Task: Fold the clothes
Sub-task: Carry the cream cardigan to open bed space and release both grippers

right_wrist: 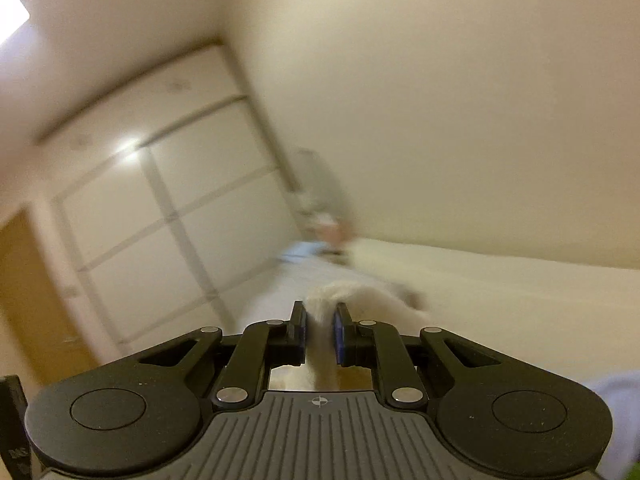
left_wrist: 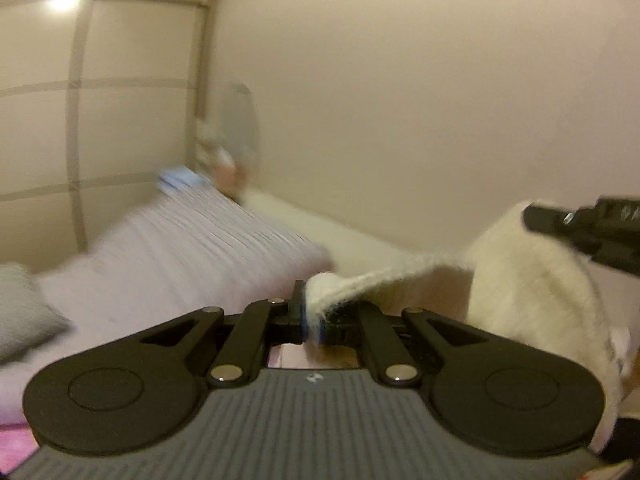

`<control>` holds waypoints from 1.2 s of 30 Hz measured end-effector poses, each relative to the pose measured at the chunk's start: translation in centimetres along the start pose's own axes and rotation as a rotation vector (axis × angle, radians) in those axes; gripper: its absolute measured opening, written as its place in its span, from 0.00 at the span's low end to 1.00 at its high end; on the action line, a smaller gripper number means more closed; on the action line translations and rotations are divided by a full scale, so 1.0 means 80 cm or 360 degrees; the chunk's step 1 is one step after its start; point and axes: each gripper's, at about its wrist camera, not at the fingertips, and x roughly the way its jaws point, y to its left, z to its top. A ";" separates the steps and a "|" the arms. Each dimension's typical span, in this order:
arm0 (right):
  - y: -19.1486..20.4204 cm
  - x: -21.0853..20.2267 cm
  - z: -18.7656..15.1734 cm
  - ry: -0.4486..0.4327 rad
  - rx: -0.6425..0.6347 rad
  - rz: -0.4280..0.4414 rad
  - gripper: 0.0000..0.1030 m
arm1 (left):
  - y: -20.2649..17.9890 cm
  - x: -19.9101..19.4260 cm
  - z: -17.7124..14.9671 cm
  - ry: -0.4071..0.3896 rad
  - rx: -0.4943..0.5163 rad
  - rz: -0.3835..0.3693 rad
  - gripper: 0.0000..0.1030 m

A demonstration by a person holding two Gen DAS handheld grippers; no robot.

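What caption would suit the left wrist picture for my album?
Left gripper and right gripper hold up a fluffy white garment beside a bed.

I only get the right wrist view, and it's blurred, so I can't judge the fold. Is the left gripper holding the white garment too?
Observer: Yes. In the left wrist view the left gripper has its jaws shut on an edge of the white garment.
Operator: Is the cloth taut between the two grippers?
Observer: Not quite. Its top edge sags a little on the way up to the right gripper, which sits higher, and the rest hangs below that.
Operator: Anything off to the left?
Observer: A grey pillow lies at the near left of the striped lilac bedding.
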 end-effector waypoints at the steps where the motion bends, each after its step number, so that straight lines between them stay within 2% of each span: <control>1: 0.027 0.000 0.000 -0.0009 -0.0015 0.0083 0.12 | 0.018 -0.035 0.007 -0.0035 0.0001 0.0056 0.03; 6: 0.155 0.001 -0.046 0.0098 0.0038 0.0445 0.12 | 0.090 -0.206 0.018 -0.0106 0.0031 0.0353 0.03; 7: 0.179 -0.001 -0.059 0.0135 0.0054 0.0511 0.12 | 0.104 -0.234 0.014 -0.0088 0.0027 0.0412 0.03; 11: 0.274 -0.012 -0.118 0.0313 0.0075 0.0675 0.12 | 0.152 -0.291 -0.051 0.0243 -0.0067 0.0636 0.03; 13: 0.324 -0.006 -0.158 0.0555 0.0006 0.0645 0.14 | 0.176 -0.320 -0.083 0.0409 -0.0114 0.0747 0.03; 14: 0.334 0.010 -0.178 0.0696 -0.0050 0.0583 0.16 | 0.188 -0.335 -0.100 0.0493 -0.0138 0.0802 0.03; 15: 0.350 0.022 -0.200 0.0853 -0.0123 0.0482 0.19 | 0.200 -0.349 -0.116 0.0576 -0.0162 0.0857 0.03; 17: 0.374 0.027 -0.256 0.1021 -0.0293 0.0286 0.20 | 0.222 -0.375 -0.151 0.0740 -0.0221 0.0961 0.05; 18: 0.377 0.021 -0.273 0.1044 -0.0348 0.0264 0.20 | 0.229 -0.382 -0.176 0.0814 -0.0279 0.1000 0.06; 20: 0.387 0.018 -0.313 0.1184 -0.0415 0.0193 0.20 | 0.231 -0.405 -0.219 0.0927 -0.0357 0.1087 0.08; 23: 0.368 0.010 -0.345 0.1406 -0.0381 0.0208 0.20 | 0.226 -0.434 -0.271 0.1057 -0.0427 0.1203 0.10; 26: 0.352 -0.011 -0.374 0.1577 -0.0392 0.0211 0.20 | 0.214 -0.442 -0.289 0.1110 -0.0493 0.1236 0.14; 28: 0.366 -0.064 -0.387 0.1613 -0.0407 0.0229 0.20 | 0.202 -0.449 -0.297 0.1126 -0.0533 0.1245 0.15; 30: 0.362 -0.087 -0.390 0.1627 -0.0420 0.0261 0.21 | 0.192 -0.459 -0.302 0.1163 -0.0560 0.1245 0.15; 32: 0.351 -0.116 -0.391 0.1656 -0.0419 0.0267 0.45 | 0.175 -0.468 -0.307 0.1197 -0.0574 0.1228 0.15; 33: 0.344 -0.127 -0.392 0.1653 -0.0420 0.0273 0.64 | 0.166 -0.472 -0.311 0.1205 -0.0573 0.1224 0.15; 34: 0.337 -0.138 -0.393 0.1648 -0.0421 0.0278 0.69 | 0.158 -0.477 -0.314 0.1213 -0.0572 0.1220 0.16; 36: 0.324 -0.159 -0.394 0.1658 -0.0416 0.0260 0.69 | 0.142 -0.485 -0.320 0.1230 -0.0570 0.1208 0.16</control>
